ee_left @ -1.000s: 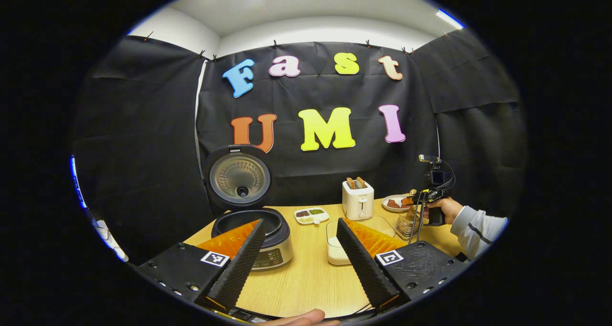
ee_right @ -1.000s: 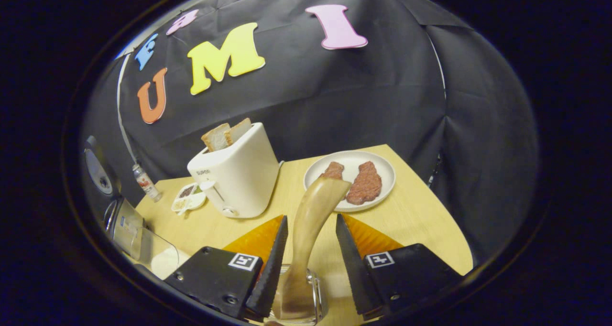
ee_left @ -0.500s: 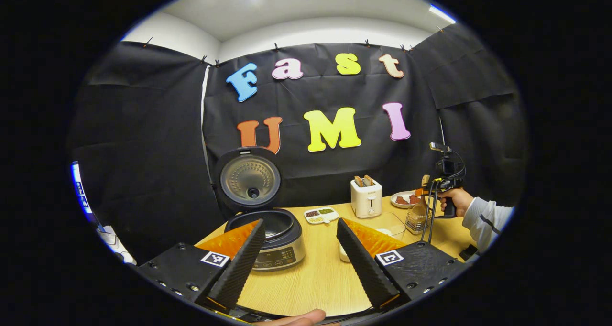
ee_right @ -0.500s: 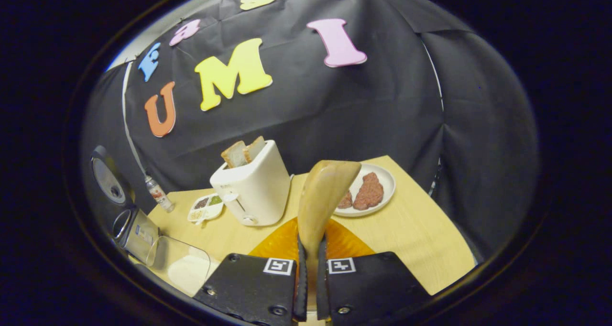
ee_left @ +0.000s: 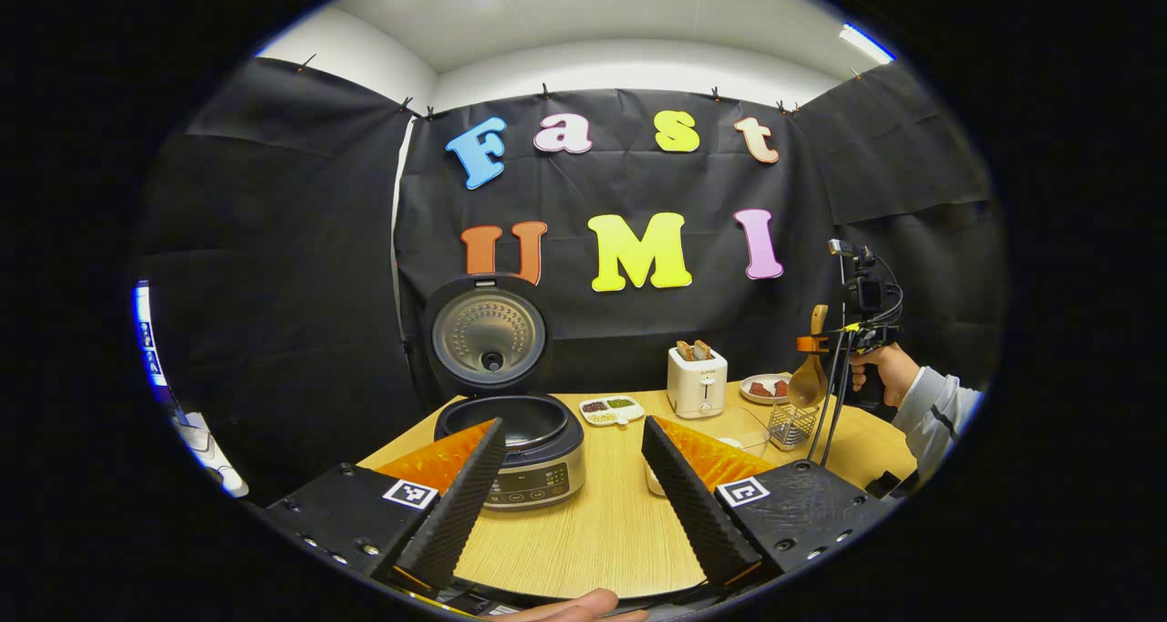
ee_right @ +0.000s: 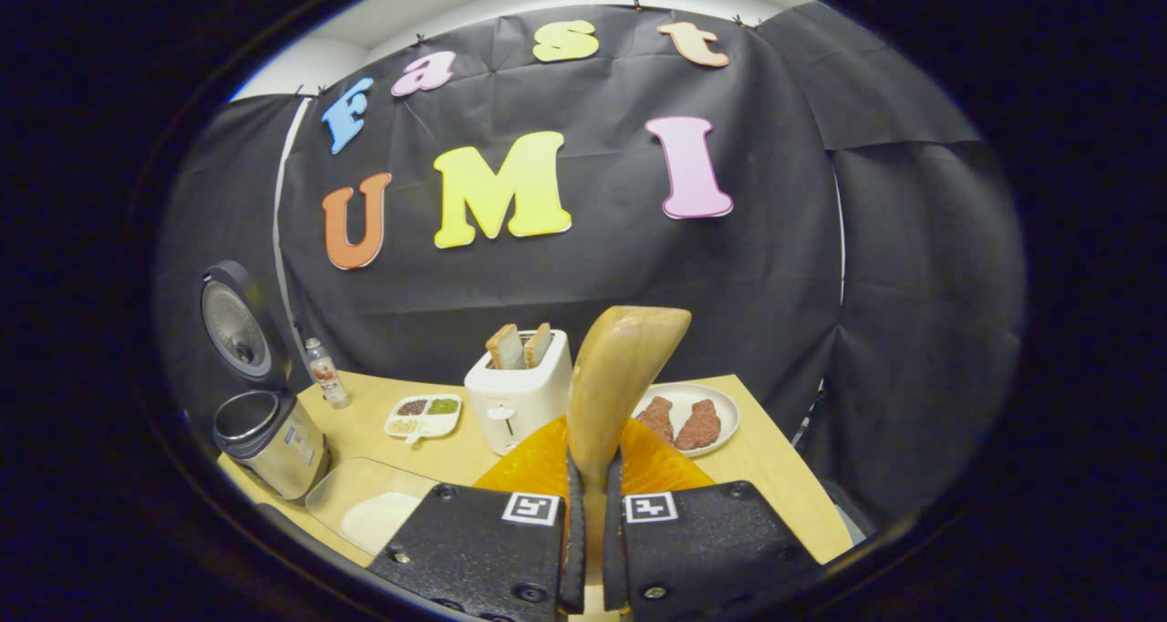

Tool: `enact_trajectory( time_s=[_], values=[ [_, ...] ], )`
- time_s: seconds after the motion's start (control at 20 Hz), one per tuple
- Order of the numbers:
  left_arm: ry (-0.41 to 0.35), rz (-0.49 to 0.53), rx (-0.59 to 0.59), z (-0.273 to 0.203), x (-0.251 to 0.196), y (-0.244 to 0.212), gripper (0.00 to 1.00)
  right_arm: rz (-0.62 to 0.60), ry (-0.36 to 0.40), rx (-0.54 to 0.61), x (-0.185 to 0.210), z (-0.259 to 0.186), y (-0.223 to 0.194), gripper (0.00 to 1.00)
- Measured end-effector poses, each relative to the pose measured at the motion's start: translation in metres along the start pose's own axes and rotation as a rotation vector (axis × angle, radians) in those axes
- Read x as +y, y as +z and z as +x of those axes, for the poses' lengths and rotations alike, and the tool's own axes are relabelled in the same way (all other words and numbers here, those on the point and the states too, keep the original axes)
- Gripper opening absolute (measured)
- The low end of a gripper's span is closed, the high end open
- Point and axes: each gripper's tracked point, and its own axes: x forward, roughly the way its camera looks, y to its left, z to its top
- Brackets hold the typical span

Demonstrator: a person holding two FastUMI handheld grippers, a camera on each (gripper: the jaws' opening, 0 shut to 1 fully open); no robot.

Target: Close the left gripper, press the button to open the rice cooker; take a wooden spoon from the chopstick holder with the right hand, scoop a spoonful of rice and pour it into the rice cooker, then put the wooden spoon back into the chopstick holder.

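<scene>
From my left gripper view, the toaster stands at the table's back. Left of it lies the tray, then the cooker. Right of it sits the plate; the holder stands before that plate.

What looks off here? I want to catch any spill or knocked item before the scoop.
Nothing stands out. The cooker stands open, the toaster and holder are upright, and the rice sits inside its tray. The right gripper is shut on the spoon, held upright.
</scene>
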Motion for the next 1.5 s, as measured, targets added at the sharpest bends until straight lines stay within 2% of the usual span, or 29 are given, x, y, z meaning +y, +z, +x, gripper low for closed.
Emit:
enact_trajectory(
  time_s=[0.35, 0.4, 0.45, 0.65, 0.95, 1.15, 1.25, 1.35, 1.5],
  values=[
    [-0.009, 0.018, 0.009, -0.009, 0.006, -0.009, 0.96, -0.059, 0.068, -0.038, 0.076, -0.020, 0.014, 0.13],
    [-0.005, 0.017, 0.009, -0.010, 0.009, -0.008, 0.96, -0.065, 0.079, -0.034, 0.087, -0.018, 0.011, 0.17],
    [-0.002, 0.011, 0.009, -0.012, 0.010, -0.009, 0.96, -0.070, 0.087, -0.030, 0.098, -0.017, 0.005, 0.13],
    [-0.001, -0.018, 0.013, -0.013, 0.019, -0.010, 0.96, -0.084, 0.097, -0.033, 0.132, -0.008, -0.017, 0.13],
    [0.014, -0.035, 0.031, -0.011, 0.028, -0.021, 0.96, -0.083, 0.053, -0.057, 0.151, 0.013, -0.061, 0.13],
    [0.030, -0.022, 0.041, -0.008, 0.030, -0.028, 0.96, -0.116, -0.013, -0.042, 0.148, 0.024, -0.091, 0.14],
    [0.018, -0.029, 0.042, -0.010, 0.028, -0.030, 0.96, -0.093, 0.018, -0.023, 0.154, 0.027, -0.103, 0.14],
    [0.018, -0.032, 0.044, -0.009, 0.029, -0.031, 0.96, -0.094, 0.000, -0.003, 0.149, 0.030, -0.113, 0.14],
    [0.017, -0.046, 0.052, -0.003, 0.029, -0.036, 0.96, -0.090, 0.039, 0.024, 0.167, 0.030, -0.127, 0.13]
  ],
)
